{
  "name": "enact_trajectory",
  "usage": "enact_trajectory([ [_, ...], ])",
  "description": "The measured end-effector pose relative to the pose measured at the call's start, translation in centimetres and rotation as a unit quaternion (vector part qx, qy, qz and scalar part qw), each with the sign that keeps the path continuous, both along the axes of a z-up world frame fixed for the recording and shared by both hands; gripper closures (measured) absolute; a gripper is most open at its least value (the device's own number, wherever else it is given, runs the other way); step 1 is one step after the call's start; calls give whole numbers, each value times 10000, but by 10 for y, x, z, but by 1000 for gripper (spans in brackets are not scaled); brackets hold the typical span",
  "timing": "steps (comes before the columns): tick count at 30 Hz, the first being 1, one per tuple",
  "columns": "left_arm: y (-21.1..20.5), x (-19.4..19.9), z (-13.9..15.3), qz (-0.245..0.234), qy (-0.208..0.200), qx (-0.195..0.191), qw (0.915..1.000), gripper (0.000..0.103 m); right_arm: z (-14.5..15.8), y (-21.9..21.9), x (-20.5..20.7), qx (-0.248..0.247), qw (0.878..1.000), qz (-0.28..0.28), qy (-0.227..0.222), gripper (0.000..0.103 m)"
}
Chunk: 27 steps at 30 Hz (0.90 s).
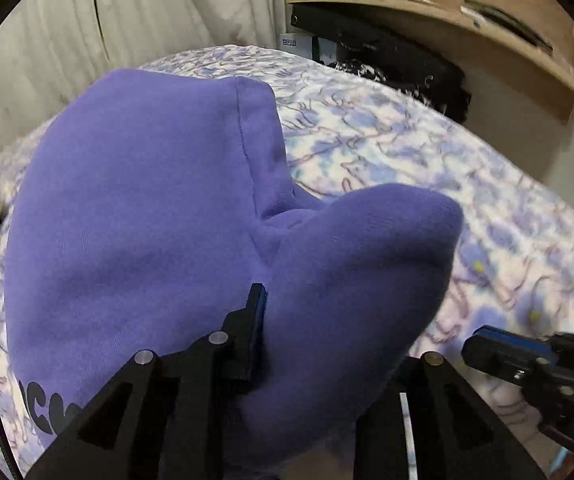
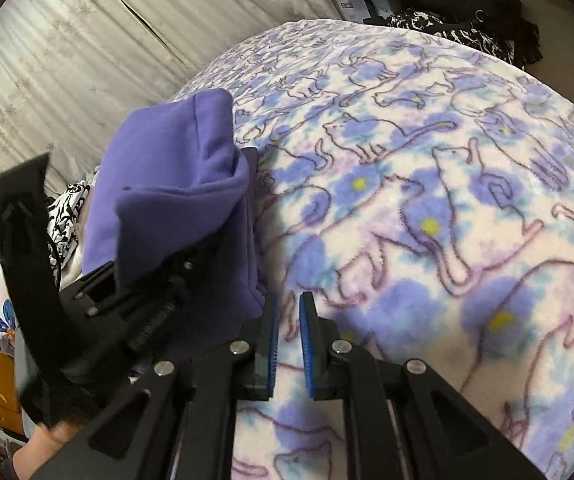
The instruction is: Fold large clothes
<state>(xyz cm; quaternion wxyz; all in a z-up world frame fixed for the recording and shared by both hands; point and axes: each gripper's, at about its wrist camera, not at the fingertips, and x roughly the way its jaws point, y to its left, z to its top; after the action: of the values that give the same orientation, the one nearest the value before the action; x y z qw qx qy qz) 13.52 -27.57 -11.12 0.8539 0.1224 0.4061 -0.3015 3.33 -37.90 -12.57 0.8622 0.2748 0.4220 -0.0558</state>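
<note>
A purple sweatshirt (image 1: 139, 216) with dark lettering lies on the bed. My left gripper (image 1: 311, 344) is shut on a thick fold of it and lifts that fold; cloth hides the right finger. In the right wrist view the sweatshirt (image 2: 175, 184) drapes over the left gripper (image 2: 159, 288). My right gripper (image 2: 289, 340) hovers just above the blanket beside the sweatshirt. Its blue pads stand a narrow gap apart with nothing between them. It also shows in the left wrist view (image 1: 483, 344) at the lower right.
The bed carries a fleece blanket (image 2: 447, 200) printed with blue cats. A pale curtain (image 2: 67, 60) hangs behind. A wooden shelf (image 1: 447, 12) with boxes and dark bags (image 1: 399, 60) stands at the far right. Patterned clothes (image 2: 67, 216) lie at the left.
</note>
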Motion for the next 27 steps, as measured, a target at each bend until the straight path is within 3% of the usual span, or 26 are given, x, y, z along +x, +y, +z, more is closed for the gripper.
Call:
enact_trajectory([
  [1, 4, 2, 4, -24, 43, -68, 10000, 75, 2, 0, 1, -14, 10000, -2, -29, 92],
  [3, 7, 1, 13, -195, 162, -266, 9993, 56, 6, -1, 2, -27, 10000, -16, -74, 93],
  [5, 10, -3, 19, -404, 323, -529, 9973, 11, 7, -1, 3, -1, 10000, -7, -92, 93],
  [6, 10, -6, 22, -458, 355, -641, 9963, 5, 9, 0, 2, -3, 9999, -2, -105, 93],
  [15, 42, -19, 48, -390, 627, -1201, 9900, 5, 31, 3, 0, -200, 9995, 68, -223, 92],
  [16, 49, -18, 53, -343, 657, -1270, 9891, 5, 35, 3, 0, -203, 9994, 97, -255, 90],
  [20, 82, -11, 77, 58, 357, -1147, 9927, 5, 58, 5, 6, -134, 9979, 345, -533, 62],
  [23, 104, 4, 91, 408, 23, -788, 9961, 5, 74, 10, 21, -189, 9958, 613, -660, 59],
  [25, 109, 21, 95, 670, -196, -311, 9971, 12, 80, 14, 38, -321, 9946, 794, -591, 59],
  [27, 107, 41, 98, 703, -239, 28, 9972, 39, 83, 19, 59, -421, 9919, 1065, -542, 59],
])
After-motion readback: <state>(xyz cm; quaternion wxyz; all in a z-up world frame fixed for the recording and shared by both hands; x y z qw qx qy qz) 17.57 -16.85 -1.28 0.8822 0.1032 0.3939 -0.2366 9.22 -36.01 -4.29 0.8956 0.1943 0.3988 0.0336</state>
